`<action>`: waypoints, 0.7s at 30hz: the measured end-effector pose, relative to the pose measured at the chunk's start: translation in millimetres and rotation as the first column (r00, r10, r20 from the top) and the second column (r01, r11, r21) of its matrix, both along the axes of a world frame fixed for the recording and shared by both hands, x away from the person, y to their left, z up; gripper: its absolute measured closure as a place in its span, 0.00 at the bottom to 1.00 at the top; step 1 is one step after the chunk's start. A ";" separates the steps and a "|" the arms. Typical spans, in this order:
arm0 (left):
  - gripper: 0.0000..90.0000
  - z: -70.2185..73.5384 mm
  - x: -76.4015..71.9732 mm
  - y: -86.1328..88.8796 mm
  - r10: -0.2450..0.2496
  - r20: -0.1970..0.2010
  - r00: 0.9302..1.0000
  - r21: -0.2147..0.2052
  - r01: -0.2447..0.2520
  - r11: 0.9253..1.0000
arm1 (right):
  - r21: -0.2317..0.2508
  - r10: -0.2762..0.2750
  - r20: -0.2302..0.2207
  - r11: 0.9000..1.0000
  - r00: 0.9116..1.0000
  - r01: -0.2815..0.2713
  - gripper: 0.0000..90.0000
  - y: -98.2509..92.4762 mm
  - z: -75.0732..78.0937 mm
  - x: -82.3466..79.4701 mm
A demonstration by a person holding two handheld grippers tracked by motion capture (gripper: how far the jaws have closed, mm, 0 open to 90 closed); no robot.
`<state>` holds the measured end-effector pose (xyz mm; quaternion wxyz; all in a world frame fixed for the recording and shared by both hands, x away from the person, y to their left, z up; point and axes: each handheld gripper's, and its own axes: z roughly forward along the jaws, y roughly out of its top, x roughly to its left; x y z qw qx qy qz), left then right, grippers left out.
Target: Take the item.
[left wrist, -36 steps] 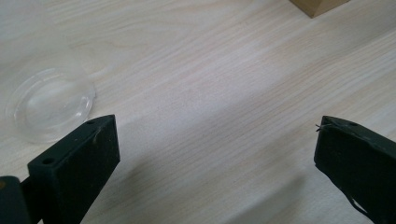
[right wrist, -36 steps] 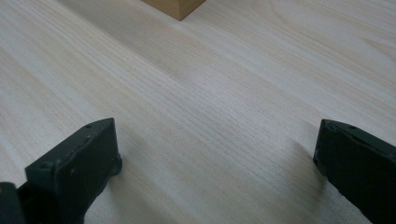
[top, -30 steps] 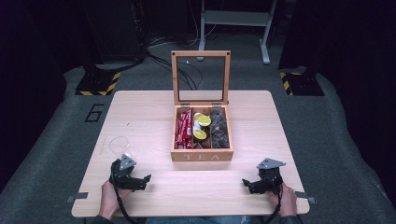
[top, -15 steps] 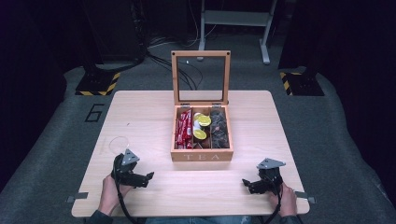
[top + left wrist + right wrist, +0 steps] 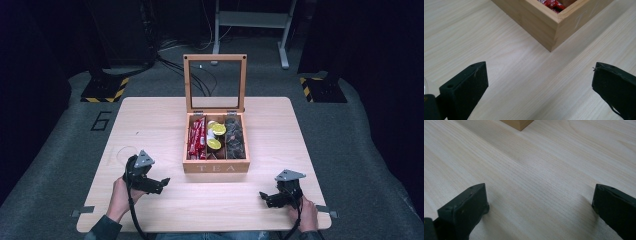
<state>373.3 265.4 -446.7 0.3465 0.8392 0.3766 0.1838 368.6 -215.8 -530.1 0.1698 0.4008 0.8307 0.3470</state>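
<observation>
Lower left of the high view: the left gripper (image 5: 161,183) has shifted slightly up and toward the centre of the frame compared with a second ago, its jaws spread wide and empty over bare table (image 5: 150,125). In the left gripper view the near corner of the wooden tea box (image 5: 554,25) now sits at upper centre, apart from the jaws, with red sachets (image 5: 552,4) visible inside. Centre of the high view: the tea box (image 5: 216,167) stands with its framed lid (image 5: 215,82) upright, holding red sachets (image 5: 196,138) in the left compartment, yellow-topped capsules (image 5: 216,136) in the middle and dark packets (image 5: 234,137) at right. Lower right: the right gripper (image 5: 264,196) is unmoved, jaws likewise apart and empty; a box corner (image 5: 517,123) shows at the top of its view. The left-hand approach suggests a reach for the box is beginning.
</observation>
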 end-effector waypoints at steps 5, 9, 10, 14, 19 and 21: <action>0.01 10.9 4.8 -5.8 -0.028 0.004 1.000 0.007 0.028 1.000 | 0.000 0.000 0.000 1.000 1.000 0.000 0.00 0.0 0.0 0.0; 0.01 19.7 9.0 -11.2 -0.044 0.012 0.999 0.017 0.044 0.999 | 0.000 0.000 0.000 1.000 1.000 0.000 0.00 0.0 0.0 0.0; 0.01 21.9 10.3 -12.5 -0.049 0.011 0.999 0.013 0.049 0.999 | 0.000 0.000 0.001 1.000 1.000 0.000 0.00 0.0 0.0 0.0; 0.01 33.7 16.1 -19.9 -0.070 0.020 0.997 0.026 0.069 0.997 | 0.000 0.000 0.000 1.000 1.000 0.000 0.00 0.0 0.0 0.0; 0.01 40.5 22.2 -24.9 -0.085 0.022 0.996 0.035 0.084 0.996 | 0.000 -0.001 0.000 1.000 1.000 0.001 0.00 0.0 0.0 0.0; 0.01 43.6 25.3 -28.2 -0.088 0.022 0.996 0.036 0.087 0.996 | 0.000 0.000 0.001 1.000 1.000 0.000 0.00 0.0 0.0 0.0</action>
